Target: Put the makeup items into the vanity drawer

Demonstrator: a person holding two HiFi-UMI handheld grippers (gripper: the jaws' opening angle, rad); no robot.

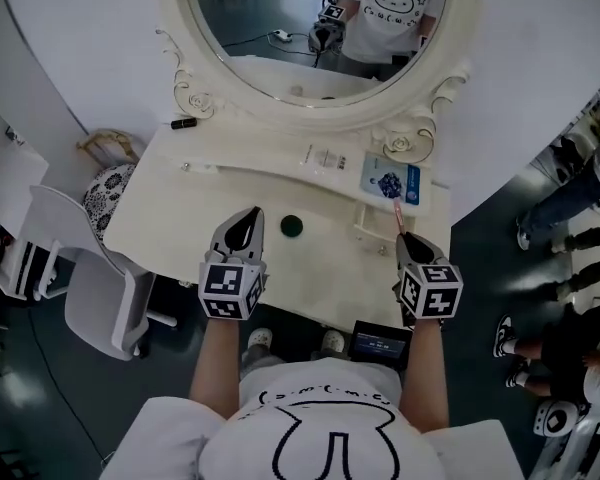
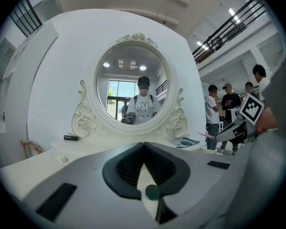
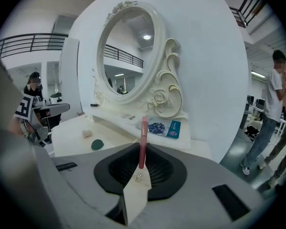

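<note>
Where the pink stick sits: one slim pink stick (image 3: 143,140) is pinched upright at its lower end in the right tongs (image 3: 142,151), held above the right front part of the bench (image 1: 170,228).
Right tongs: clamped on the stick, pointing toward the blue packet (image 1: 390,182).
Left tongs: the left tongs (image 2: 143,148) have their tips pressed together with nothing between them, over the bench's front middle.
Loose items, counted: one dark green round piece (image 1: 292,226) on the bench top between the two tongs; one black tube (image 1: 183,123) on the raised shelf at the far left; one blue packet and one white packet (image 1: 325,156) on that shelf, side by side.
Surface: a white vanity bench with a carved oval mirror (image 1: 195,96) behind.
Room: white wall, dark floor.
Around: one white chair (image 1: 90,278) to the left; several people (image 1: 580,208) standing to the right, well apart from the bench.
</note>
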